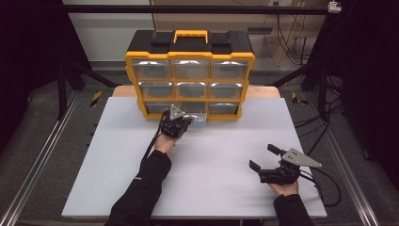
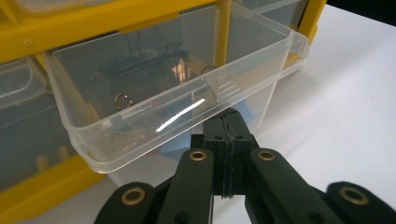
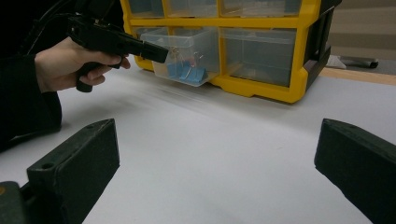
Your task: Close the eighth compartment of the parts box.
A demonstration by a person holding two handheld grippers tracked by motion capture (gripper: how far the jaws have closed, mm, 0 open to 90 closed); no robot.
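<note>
A yellow and black drawer cabinet (image 1: 189,55) stands at the far edge of the white board (image 1: 211,183). Its bottom middle clear drawer (image 1: 200,120) is pulled partway out. In the left gripper view the drawer (image 2: 177,93) holds wire-handled binder clips. They look blue (image 3: 187,72) in the right gripper view. My left gripper (image 1: 189,123) is shut, its tips (image 2: 227,121) tucked under the drawer's front lip. I cannot tell whether they pinch it. The right gripper view has this gripper (image 3: 161,52) touching the drawer front (image 3: 182,51). My right gripper (image 1: 262,157) rests open on the board at the near right, nothing between its jaws (image 3: 215,149).
The other clear drawers in the yellow frame (image 2: 46,42) are pushed in. The board's right edge lies close to the right hand, and cables trail off it there (image 1: 329,183). Metal rails run along the floor on both sides.
</note>
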